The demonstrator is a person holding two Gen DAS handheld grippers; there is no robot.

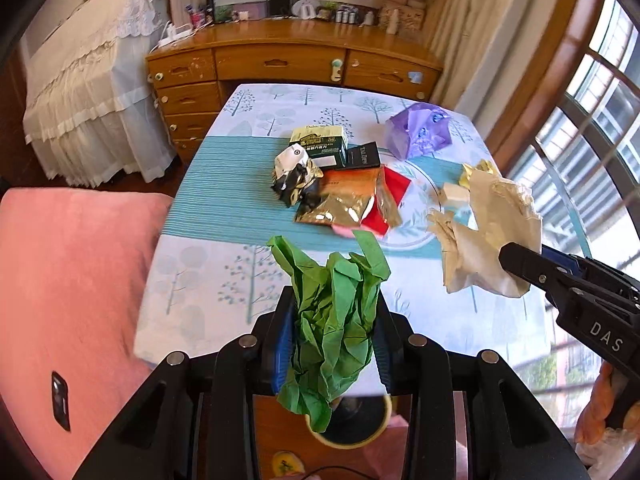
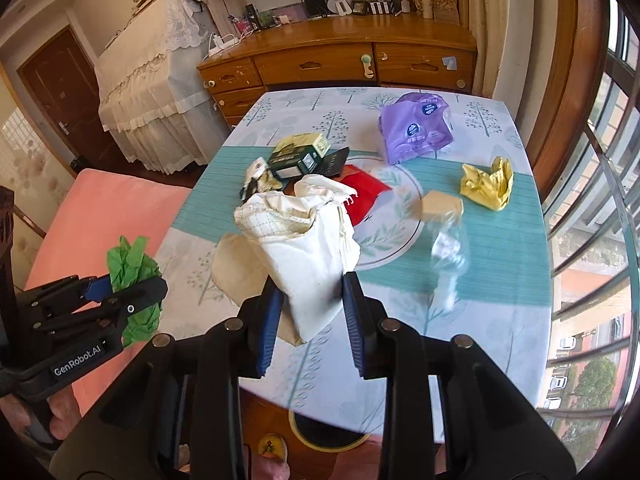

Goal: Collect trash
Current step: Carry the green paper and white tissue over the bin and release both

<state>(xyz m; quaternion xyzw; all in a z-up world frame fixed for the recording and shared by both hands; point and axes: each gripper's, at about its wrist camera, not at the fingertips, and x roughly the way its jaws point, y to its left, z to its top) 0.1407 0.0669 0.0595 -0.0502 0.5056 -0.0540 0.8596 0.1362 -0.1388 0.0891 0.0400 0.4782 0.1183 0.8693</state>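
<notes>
Left gripper [image 1: 334,344] clamped on crumpled green tissue paper [image 1: 334,320], lifted over the tree-print worktop [image 1: 224,216] near edge. Right gripper [image 2: 310,312] pinching crumpled cream paper bag [image 2: 304,240]. Remaining wrappers at 12 o'clock; yellow paper wad [image 2: 488,184] at 2.

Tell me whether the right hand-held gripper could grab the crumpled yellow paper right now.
Probably not: the right hand-held gripper is shut on a cream crumpled paper, though the crumpled yellow paper lies uncovered.

We are seeing crumpled green paper [image 1: 336,320] and a cream paper wad [image 2: 304,248] hanging pinched above the tabletop [image 2: 500,248], where wrappers [image 1: 348,200] are lying heaped.
</notes>
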